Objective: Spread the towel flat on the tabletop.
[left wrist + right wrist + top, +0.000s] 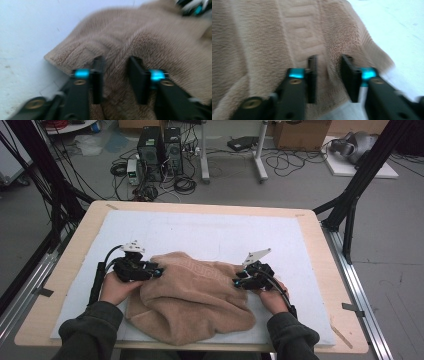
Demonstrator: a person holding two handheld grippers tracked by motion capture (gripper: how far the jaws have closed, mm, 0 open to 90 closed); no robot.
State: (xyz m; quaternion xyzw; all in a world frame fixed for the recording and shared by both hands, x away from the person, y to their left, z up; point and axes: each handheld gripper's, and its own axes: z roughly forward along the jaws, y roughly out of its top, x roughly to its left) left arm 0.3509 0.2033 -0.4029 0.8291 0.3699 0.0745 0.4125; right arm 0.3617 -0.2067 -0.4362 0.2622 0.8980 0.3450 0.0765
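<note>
Two claws: you work both on one tan towel (192,295), which lies bunched on the white mat (210,232) at the near middle of the desk (70,265).
Left claw (159,271): at the towel's left edge; in the left gripper view a ridge of pile (117,62) stands between the jaws, which look parted, pads not pressing.
Right claw (236,283): at the towel's right edge; a fold (332,55) rises between its jaws, likewise not clamped.
Risk, grip: closing on so shallow a ridge may pinch pile alone, and the cloth would slip out when you lift.
Risk, layers: the bunched heap may yield two layers at once, spoiling any fold.
Risk, pull: uneven pulls would drag the towel off the mat's near edge.
Containers: none on the desk.
</note>
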